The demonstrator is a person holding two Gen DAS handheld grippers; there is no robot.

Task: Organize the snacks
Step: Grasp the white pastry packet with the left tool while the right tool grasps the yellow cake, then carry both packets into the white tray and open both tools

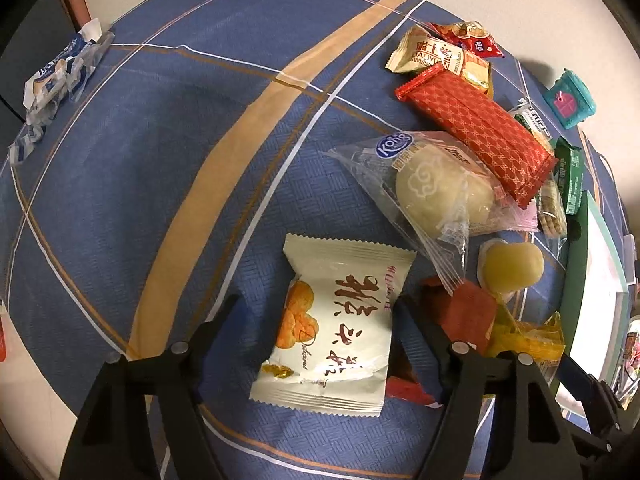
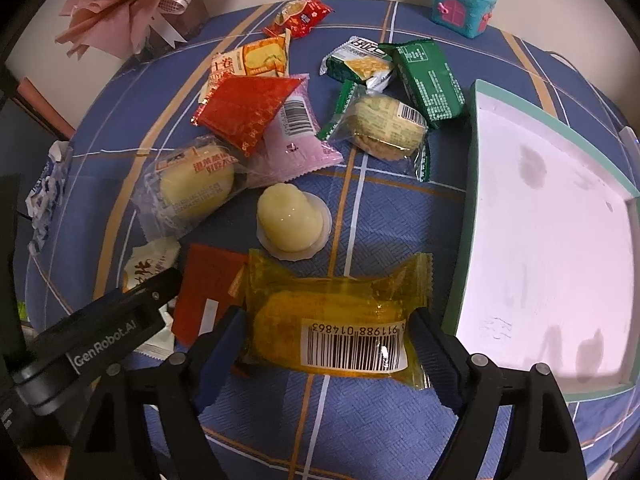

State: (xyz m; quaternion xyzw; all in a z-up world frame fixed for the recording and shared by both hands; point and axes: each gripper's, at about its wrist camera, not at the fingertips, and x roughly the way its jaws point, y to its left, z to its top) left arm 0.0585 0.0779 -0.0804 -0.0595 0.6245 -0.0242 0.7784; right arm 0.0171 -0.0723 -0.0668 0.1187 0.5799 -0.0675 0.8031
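Straddling two snack packets at once, both grippers point down at the blue checked desk (image 1: 160, 160).

Left gripper (image 1: 318, 312) brackets the white pastry packet (image 1: 332, 324), its long axis running away from the camera, along the fingers; the right finger looks to touch the wrapper's edge, the left stands clear, so nothing is clamped. Right gripper (image 2: 326, 322) has the yellow cake packet (image 2: 340, 316) lying crosswise between released fingers, ends near each pad. Just right of it sits the green-rimmed tray (image 2: 472, 160), likely its destination.
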